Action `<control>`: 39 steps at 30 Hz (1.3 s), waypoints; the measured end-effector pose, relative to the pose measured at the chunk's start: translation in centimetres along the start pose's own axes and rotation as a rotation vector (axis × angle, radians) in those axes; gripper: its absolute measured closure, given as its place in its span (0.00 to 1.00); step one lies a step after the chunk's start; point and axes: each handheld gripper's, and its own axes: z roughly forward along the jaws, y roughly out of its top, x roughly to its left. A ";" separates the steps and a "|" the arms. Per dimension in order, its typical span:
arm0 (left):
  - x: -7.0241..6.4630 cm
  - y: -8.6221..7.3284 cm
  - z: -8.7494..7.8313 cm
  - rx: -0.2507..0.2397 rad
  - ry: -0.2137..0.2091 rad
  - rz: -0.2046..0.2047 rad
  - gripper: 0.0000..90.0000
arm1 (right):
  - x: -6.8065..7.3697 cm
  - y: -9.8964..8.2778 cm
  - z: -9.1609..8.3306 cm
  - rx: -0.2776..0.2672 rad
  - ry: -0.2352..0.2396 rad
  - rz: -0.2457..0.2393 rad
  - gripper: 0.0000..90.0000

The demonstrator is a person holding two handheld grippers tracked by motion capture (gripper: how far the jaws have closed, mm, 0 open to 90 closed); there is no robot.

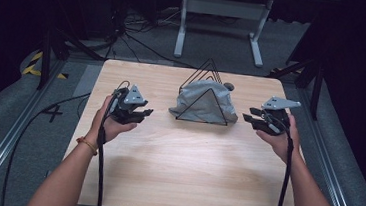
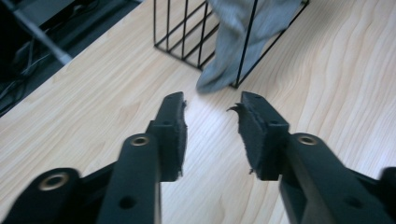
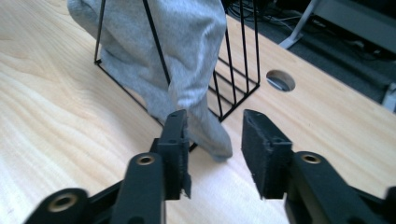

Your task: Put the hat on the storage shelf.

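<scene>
Grey cloth (image 1: 201,103) drapes over the wire rack (image 1: 209,71) mid-table; soft, light and likely to snag, it is best pinched at its loose side corners. Left gripper (image 1: 144,113) and right gripper (image 1: 248,118) are spread, holding nothing.

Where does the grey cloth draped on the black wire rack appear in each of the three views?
High view: grey cloth lies at table centre, draped through the black wire rack.
Left gripper view: top middle, hanging through the rack wires, its end on the table.
Right gripper view: upper centre, its end reaching the table near the jaws.
Shared landmark: the black wire rack.
</scene>
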 end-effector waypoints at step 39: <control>-3.6 -12.5 -2.7 0.165 -0.010 0.014 0.26 | 1.8 -13.4 -4.6 0.101 -0.040 0.037 0.40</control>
